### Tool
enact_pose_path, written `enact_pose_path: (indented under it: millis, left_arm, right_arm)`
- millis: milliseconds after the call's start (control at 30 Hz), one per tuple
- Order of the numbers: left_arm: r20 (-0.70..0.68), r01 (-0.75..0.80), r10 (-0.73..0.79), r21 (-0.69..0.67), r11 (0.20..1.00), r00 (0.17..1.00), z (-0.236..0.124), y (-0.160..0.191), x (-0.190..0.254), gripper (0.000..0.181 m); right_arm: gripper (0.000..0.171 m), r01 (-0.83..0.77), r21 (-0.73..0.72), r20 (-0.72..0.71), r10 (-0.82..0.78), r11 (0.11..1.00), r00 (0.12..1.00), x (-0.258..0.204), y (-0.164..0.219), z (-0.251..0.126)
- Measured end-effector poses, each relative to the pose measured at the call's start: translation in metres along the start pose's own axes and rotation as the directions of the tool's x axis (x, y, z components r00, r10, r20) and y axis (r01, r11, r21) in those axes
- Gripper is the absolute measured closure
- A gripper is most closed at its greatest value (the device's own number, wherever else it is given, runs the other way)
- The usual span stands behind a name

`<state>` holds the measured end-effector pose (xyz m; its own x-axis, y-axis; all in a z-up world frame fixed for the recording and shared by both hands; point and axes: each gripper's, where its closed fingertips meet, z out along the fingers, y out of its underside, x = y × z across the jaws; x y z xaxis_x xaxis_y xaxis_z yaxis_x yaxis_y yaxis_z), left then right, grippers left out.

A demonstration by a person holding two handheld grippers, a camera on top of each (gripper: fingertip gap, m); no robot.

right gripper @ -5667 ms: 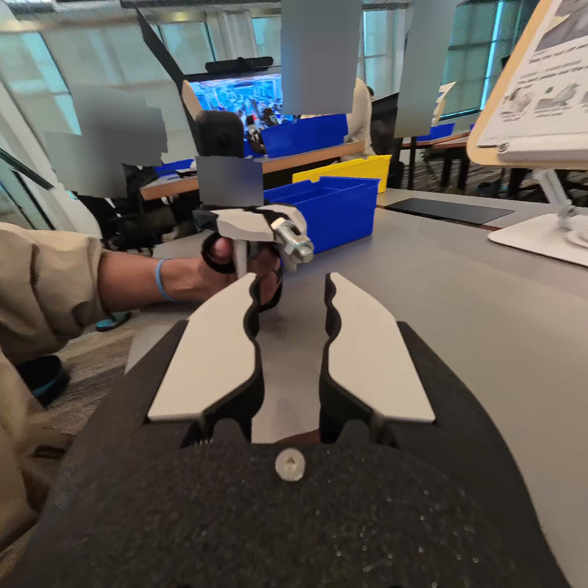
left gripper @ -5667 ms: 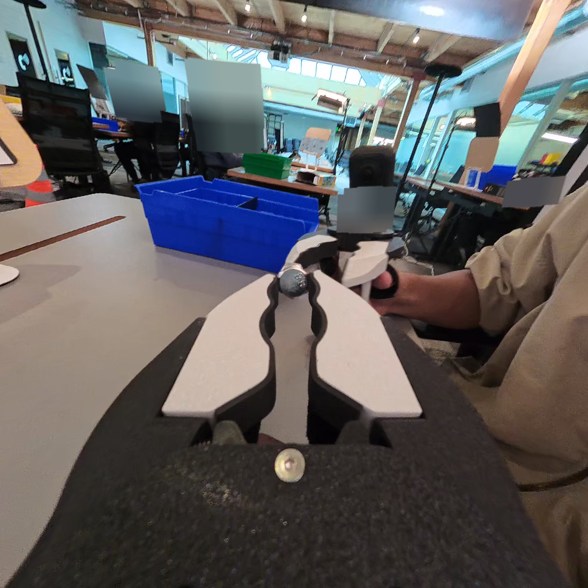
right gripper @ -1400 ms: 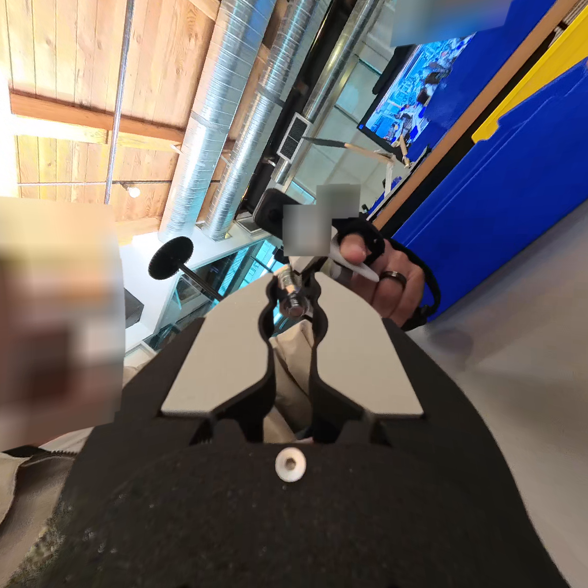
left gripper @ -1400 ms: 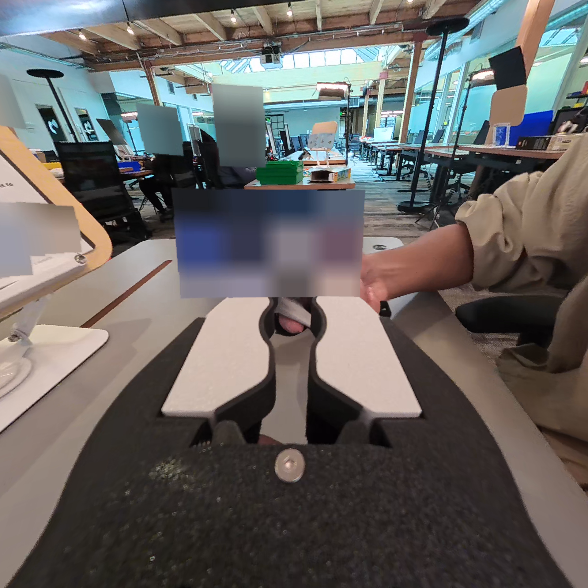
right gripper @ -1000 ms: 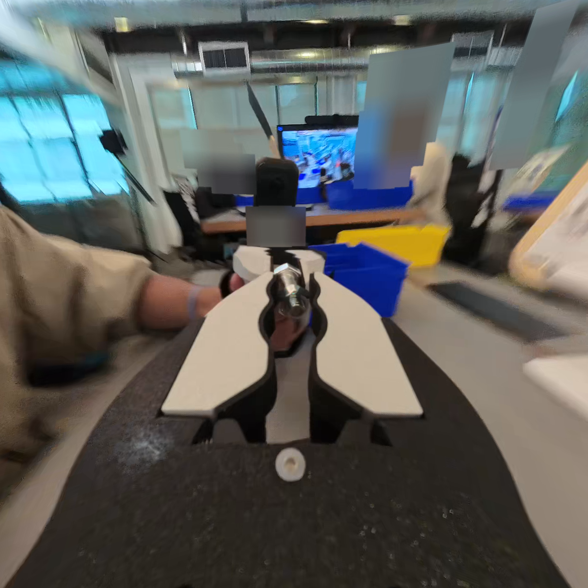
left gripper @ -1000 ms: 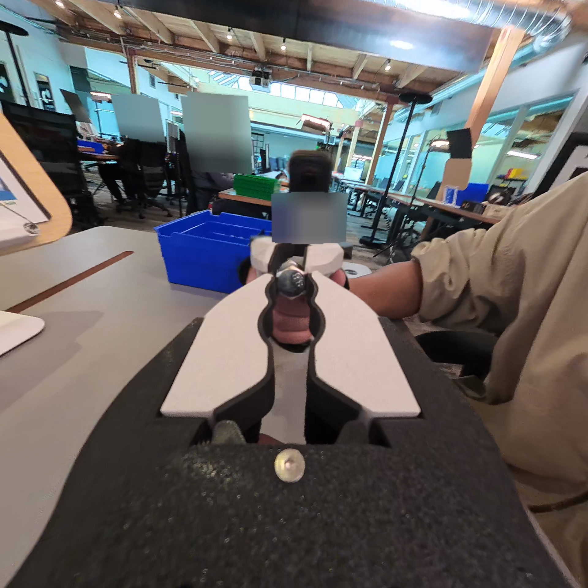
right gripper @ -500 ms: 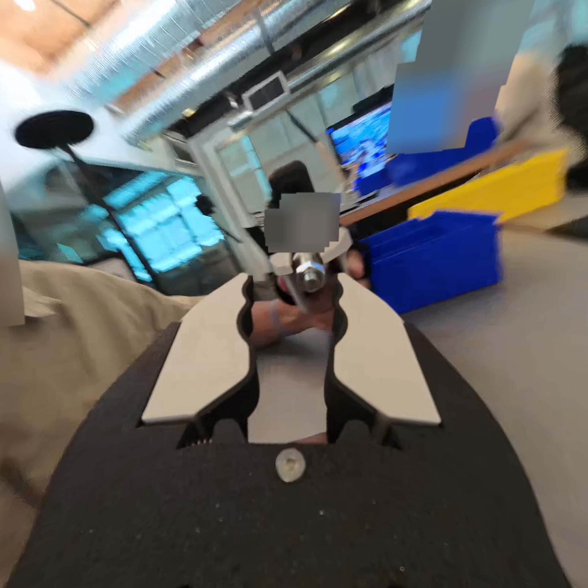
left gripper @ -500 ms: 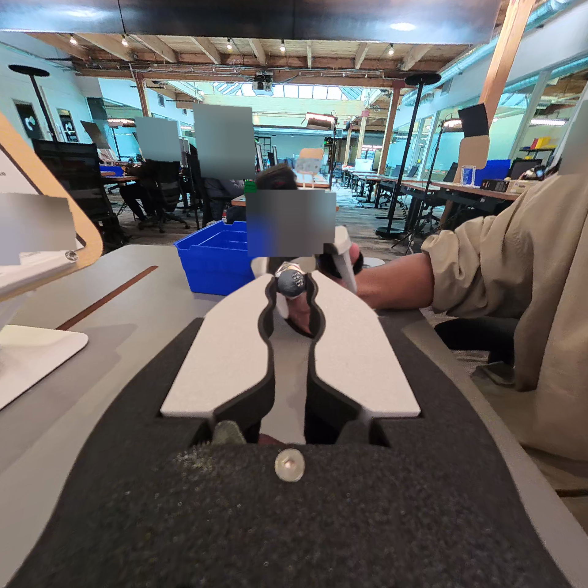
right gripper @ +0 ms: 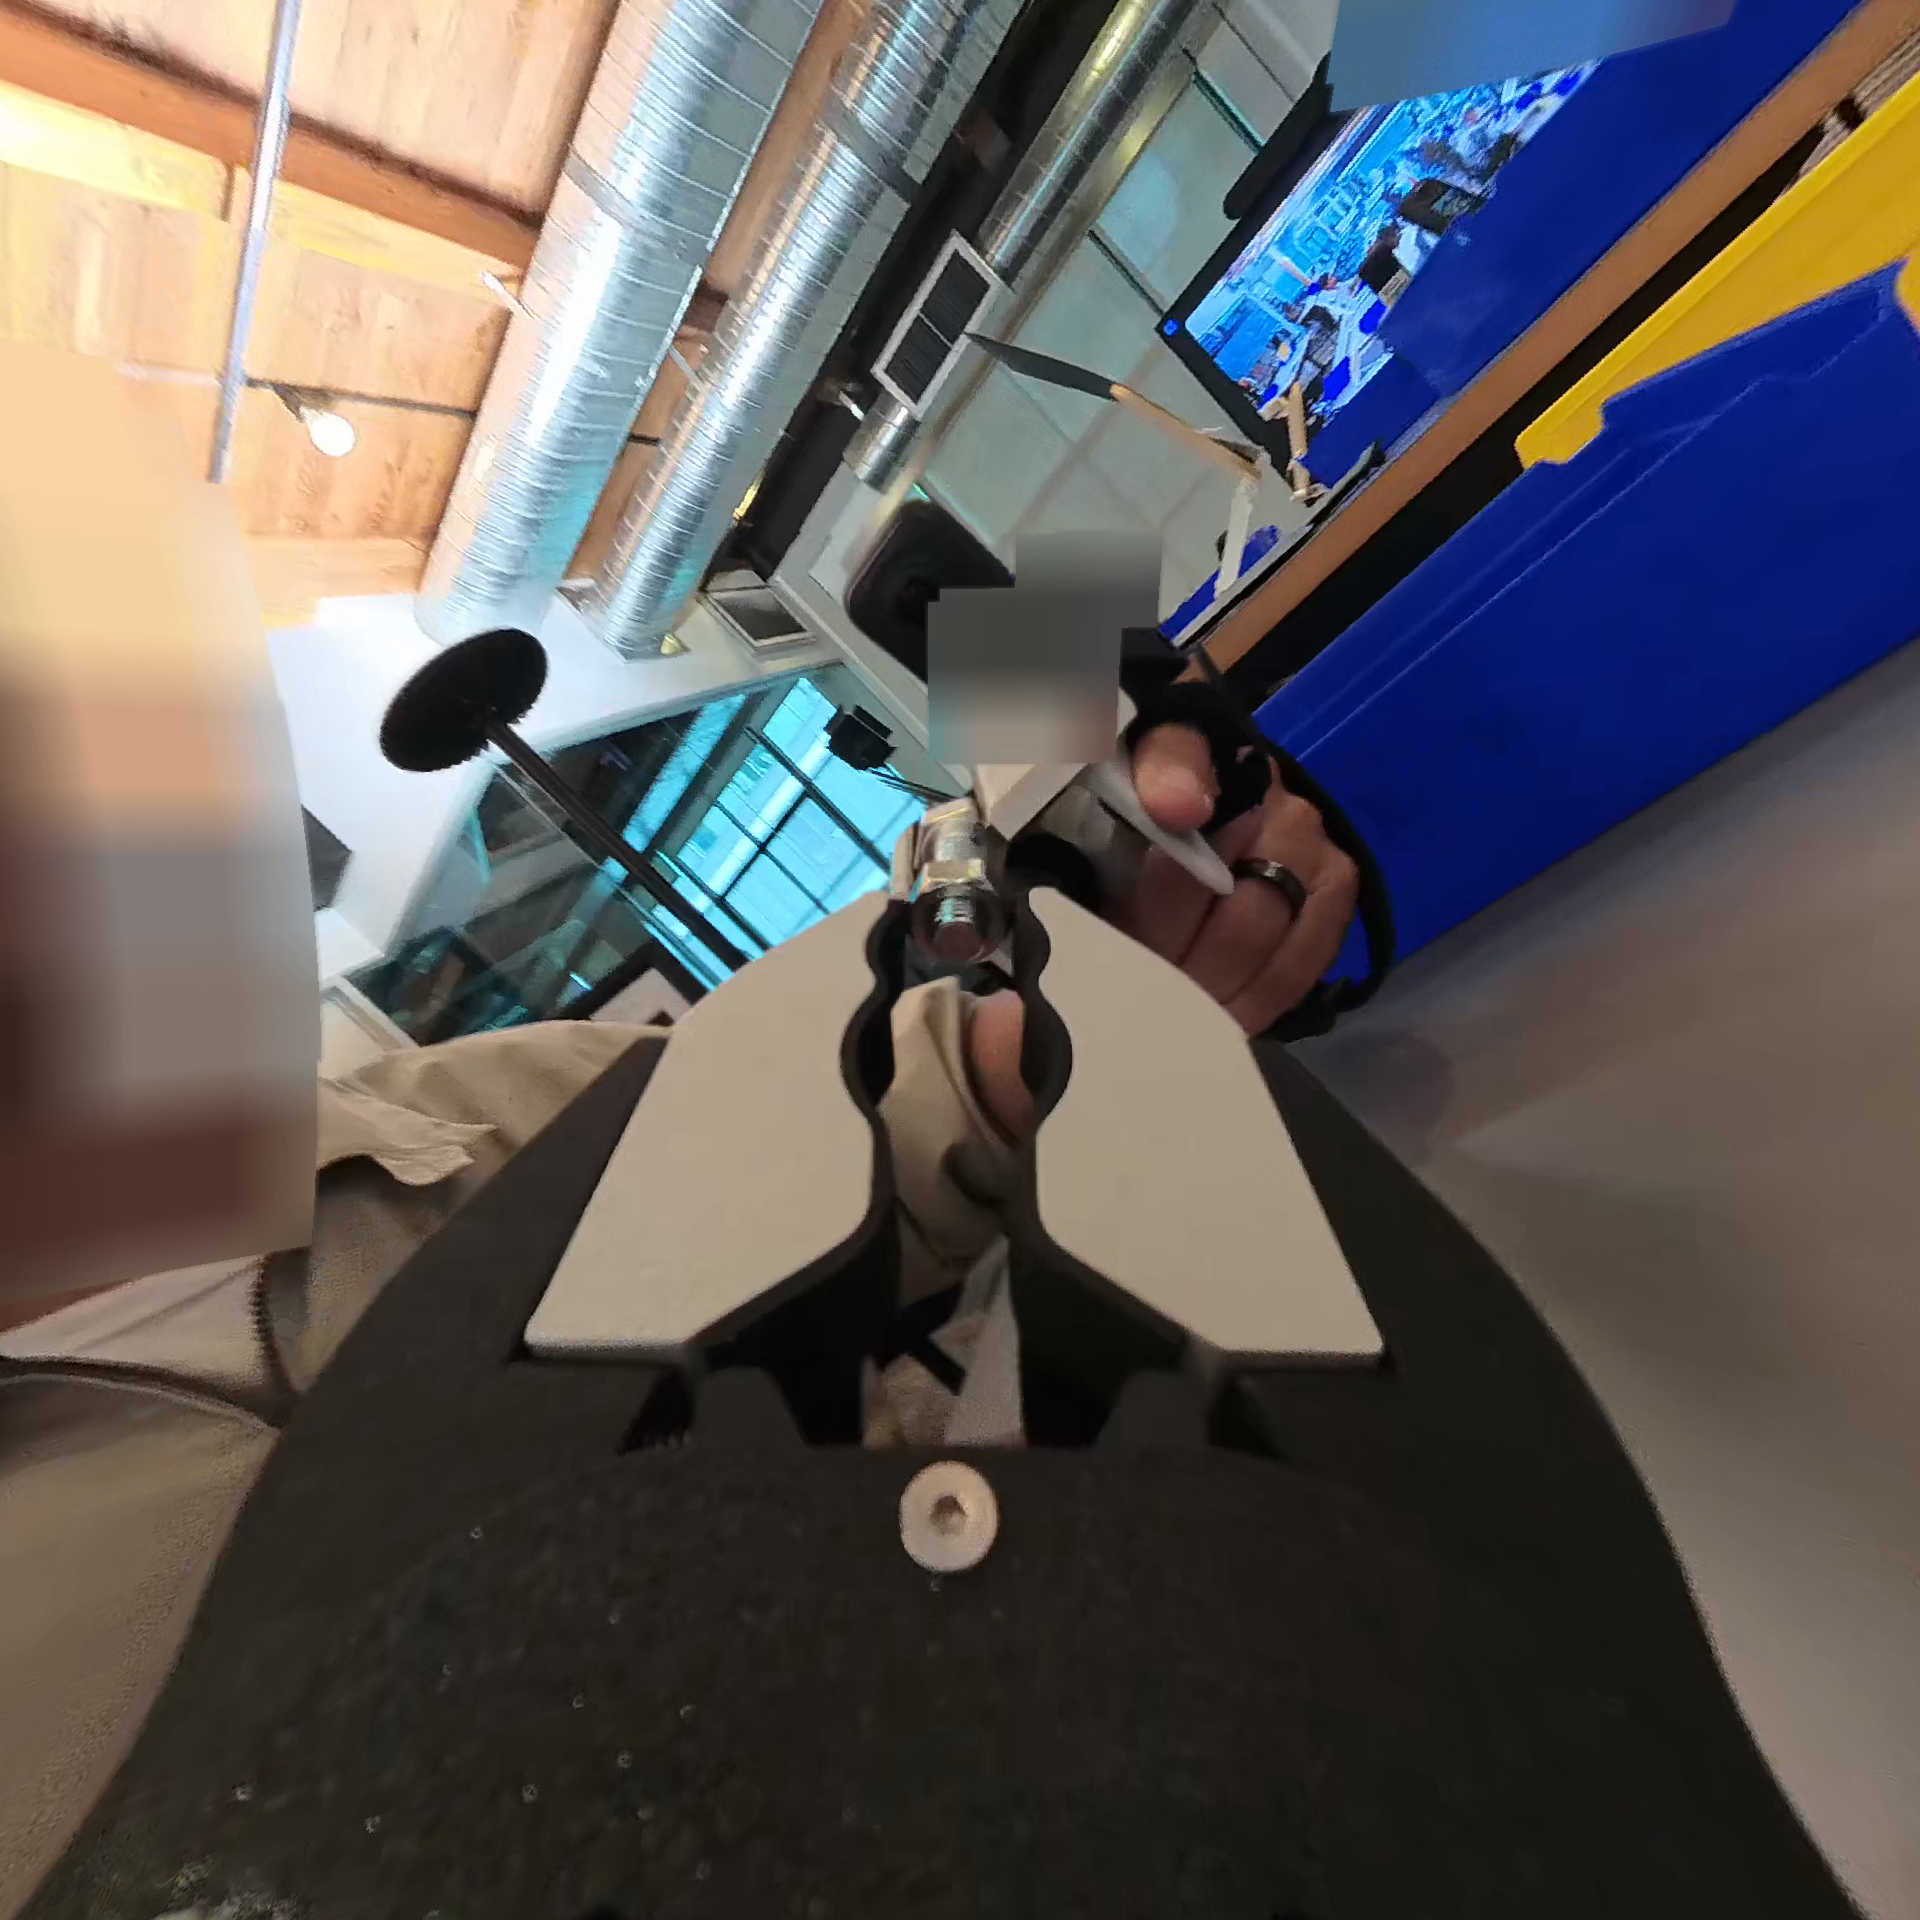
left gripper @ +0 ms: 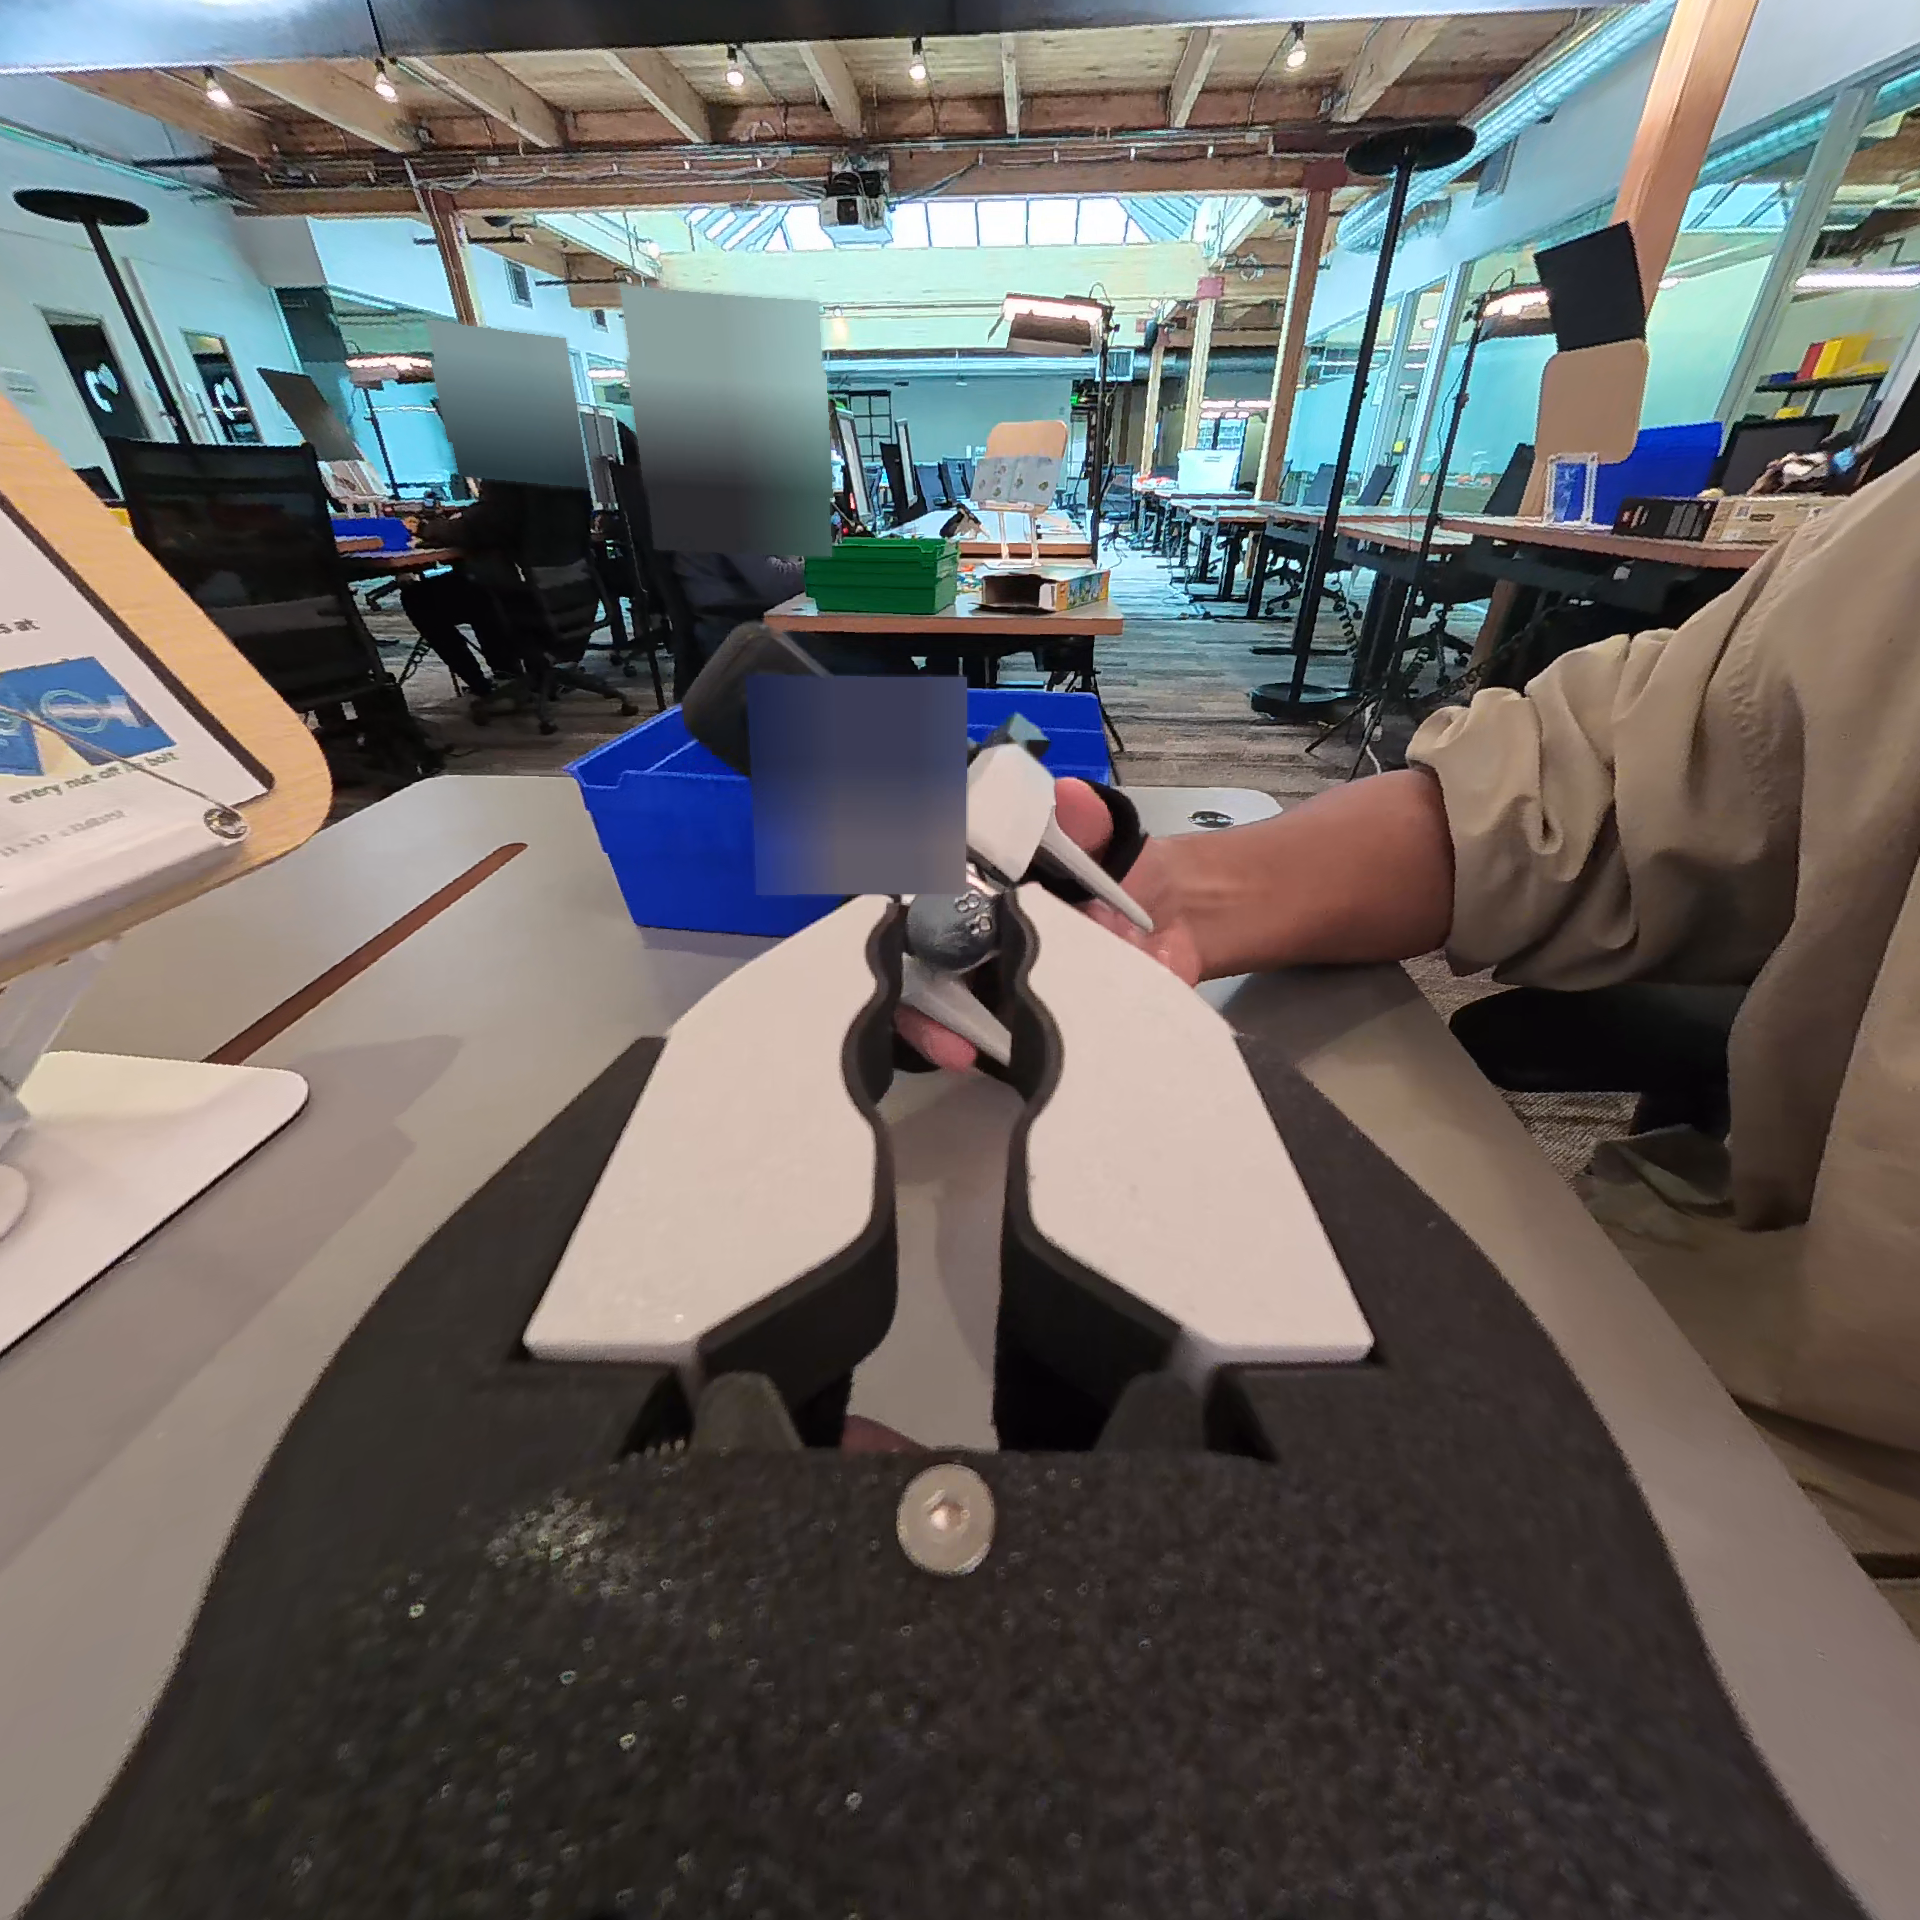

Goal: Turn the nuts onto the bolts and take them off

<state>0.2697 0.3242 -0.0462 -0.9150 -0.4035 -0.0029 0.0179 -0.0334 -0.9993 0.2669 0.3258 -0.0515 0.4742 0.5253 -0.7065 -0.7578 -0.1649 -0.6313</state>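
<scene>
Bolt (left gripper: 951, 923) head pinched in left tool (left gripper: 951, 940), right tool (right gripper: 954, 925) clamped on nut (right gripper: 954, 868), blue bin (left gripper: 665, 821) behind.

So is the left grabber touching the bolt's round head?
Touching. In the left wrist view the left gripper has its fingertips pressed against both sides of the bolt head, with no gap showing.

My left gripper (left gripper: 951, 935) is level, fingers (left gripper: 769, 1122) closed at the tips around a bolt head. My right gripper (right gripper: 956, 920) is rolled sharply sideways, fingers (right gripper: 1164, 1132) pinched on the nut end. Both face each other tip to tip. My right hand (left gripper: 1132, 883) and left hand (right gripper: 1247, 894) grip the handles.
</scene>
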Motion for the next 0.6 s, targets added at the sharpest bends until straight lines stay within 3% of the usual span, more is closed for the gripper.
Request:
enact_pose_path:
  millis: [133, 233, 367, 500, 533, 600]
  left_arm:
    - [-0.02, 0.047, -0.046, 0.01, 0.999, 0.999, 0.001, -0.001, 0.001, 0.164]
    - [-0.069, 0.104, -0.101, 0.031, 0.994, 0.992, 0.003, -0.004, 0.008, 0.164]
    - [-0.127, 0.14, -0.134, 0.04, 0.989, 0.983, 0.007, -0.007, 0.019, 0.164]
    - [-0.155, 0.144, -0.137, 0.035, 0.989, 0.978, 0.006, -0.008, 0.025, 0.164]
    - [-0.159, 0.145, -0.138, 0.035, 0.989, 0.978, 0.005, -0.008, 0.026, 0.164]
    - [-0.157, 0.143, -0.135, 0.039, 0.989, 0.978, 0.005, -0.008, 0.026, 0.164]
  right_arm:
    - [0.152, 0.236, -0.047, -0.09, -0.239, 0.971, 0.967, 0.0, 0.001, -0.001]
    - [0.152, 0.513, -0.134, -0.146, -0.529, 0.848, 0.836, -0.004, 0.004, -0.002]
    - [0.152, 0.816, -0.264, -0.185, -0.857, 0.514, 0.48, -0.012, 0.008, -0.005]
    - [0.152, 0.902, -0.405, -0.185, -0.979, 0.152, 0.082, -0.014, 0.009, -0.005]
    - [0.152, 0.899, -0.416, -0.181, -0.981, 0.136, 0.064, -0.015, 0.01, -0.005]
    - [0.152, 0.896, -0.392, -0.186, -0.972, 0.208, 0.144, -0.016, 0.011, -0.004]
